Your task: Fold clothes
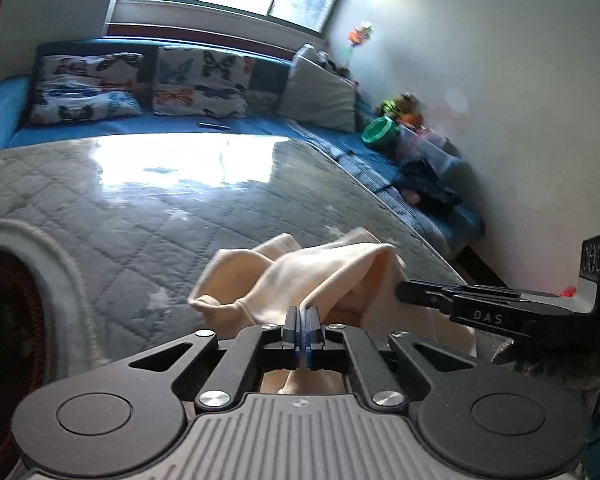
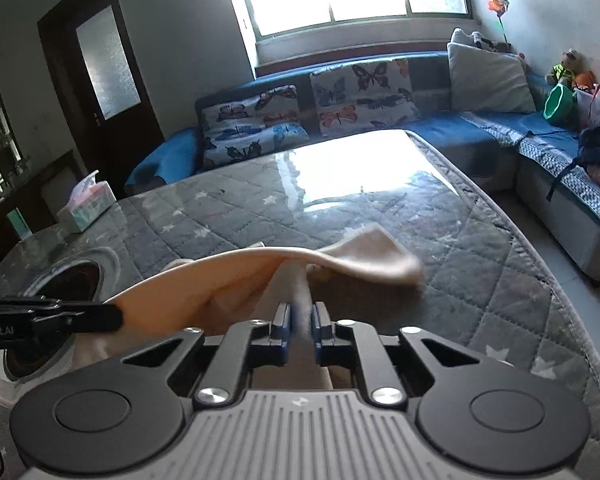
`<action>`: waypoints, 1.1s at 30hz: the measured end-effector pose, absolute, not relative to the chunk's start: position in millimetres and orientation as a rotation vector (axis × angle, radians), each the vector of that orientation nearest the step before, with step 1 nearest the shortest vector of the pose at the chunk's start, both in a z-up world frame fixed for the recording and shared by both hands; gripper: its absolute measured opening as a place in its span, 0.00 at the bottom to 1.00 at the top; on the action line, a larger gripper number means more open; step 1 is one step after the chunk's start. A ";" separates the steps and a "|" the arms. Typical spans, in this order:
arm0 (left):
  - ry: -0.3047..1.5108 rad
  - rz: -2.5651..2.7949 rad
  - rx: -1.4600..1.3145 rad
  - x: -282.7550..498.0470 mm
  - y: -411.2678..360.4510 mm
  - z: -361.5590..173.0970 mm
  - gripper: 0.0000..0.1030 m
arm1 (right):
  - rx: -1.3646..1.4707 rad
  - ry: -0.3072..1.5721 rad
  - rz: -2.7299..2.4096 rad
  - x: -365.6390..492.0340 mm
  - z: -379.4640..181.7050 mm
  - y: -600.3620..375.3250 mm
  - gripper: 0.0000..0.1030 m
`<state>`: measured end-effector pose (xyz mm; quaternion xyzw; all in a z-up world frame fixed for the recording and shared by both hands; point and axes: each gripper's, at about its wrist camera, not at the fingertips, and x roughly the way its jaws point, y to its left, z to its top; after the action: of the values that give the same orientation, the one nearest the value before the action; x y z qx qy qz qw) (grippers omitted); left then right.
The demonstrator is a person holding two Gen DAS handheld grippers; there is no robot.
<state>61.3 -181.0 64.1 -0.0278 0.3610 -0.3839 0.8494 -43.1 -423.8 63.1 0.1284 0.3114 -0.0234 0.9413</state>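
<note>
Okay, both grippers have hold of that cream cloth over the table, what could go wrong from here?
1. The left gripper pinches only a thin ridge of the cream cloth, so a pull may slip it free.
2. The cloth is bunched, with its far corner drooping onto the quilted table cover; folding now could trap creases.
3. The right gripper has a visible gap around the fabric, so its hold may be loose.

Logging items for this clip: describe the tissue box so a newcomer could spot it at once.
Start at the grey quilted table with white stars. At its far left corner, below the dark door, sits the tissue box. It is the only boxy thing on the tabletop, pastel-patterned with a white tissue poking up.
</note>
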 end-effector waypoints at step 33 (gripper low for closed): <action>0.701 -0.684 0.031 73.7 -169.9 64.9 0.03 | 0.193 0.590 -0.011 -45.4 79.7 -410.7 0.07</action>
<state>73.7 -169.9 64.9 0.0151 0.3366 -0.3283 0.8824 -45.4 -410.7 79.7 0.0948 0.2903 -0.0055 0.9522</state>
